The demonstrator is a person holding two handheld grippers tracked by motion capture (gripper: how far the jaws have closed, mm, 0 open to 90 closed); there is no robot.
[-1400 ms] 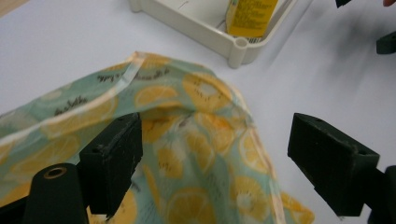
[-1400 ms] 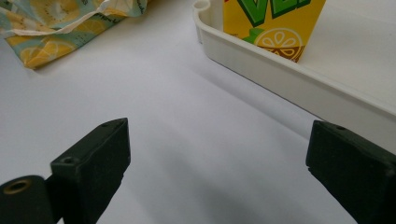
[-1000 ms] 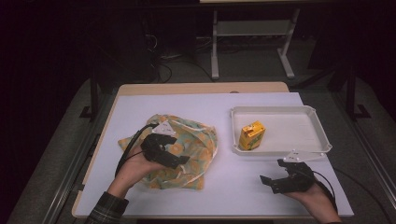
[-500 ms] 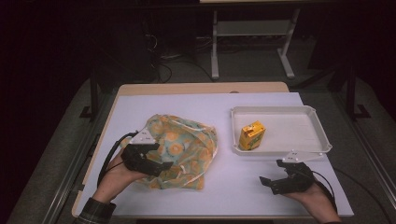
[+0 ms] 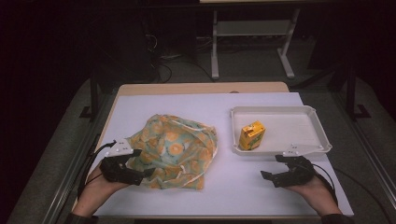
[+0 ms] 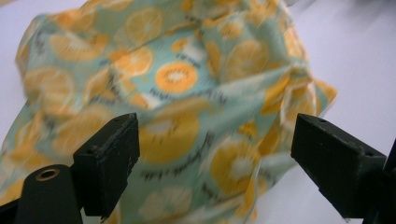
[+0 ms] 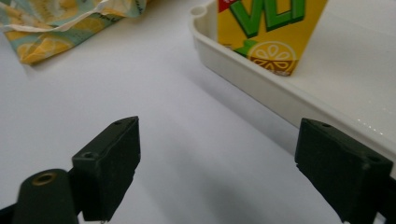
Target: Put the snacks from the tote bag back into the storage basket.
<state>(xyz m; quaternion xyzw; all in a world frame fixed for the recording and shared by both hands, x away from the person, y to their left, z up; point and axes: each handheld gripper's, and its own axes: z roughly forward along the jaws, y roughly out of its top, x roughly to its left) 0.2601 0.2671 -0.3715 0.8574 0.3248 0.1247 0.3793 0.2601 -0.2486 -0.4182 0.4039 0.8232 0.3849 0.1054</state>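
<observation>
White table (image 5: 224, 186): one fruit-print bag (image 5: 175, 151), one tray (image 5: 308, 114), one carton (image 5: 252, 135), two wide-jawed tools (image 5: 142, 171) (image 5: 268, 176).

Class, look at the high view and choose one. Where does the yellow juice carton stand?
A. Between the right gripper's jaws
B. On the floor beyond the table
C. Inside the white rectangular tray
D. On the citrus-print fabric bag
C: the yellow juice carton stands upright inside the white rectangular plastic tray, near its left wall.

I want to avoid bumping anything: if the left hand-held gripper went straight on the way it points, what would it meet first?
Most likely the cloth bag: it lies directly ahead of the left hand-held gripper, between its open jaws.
</observation>
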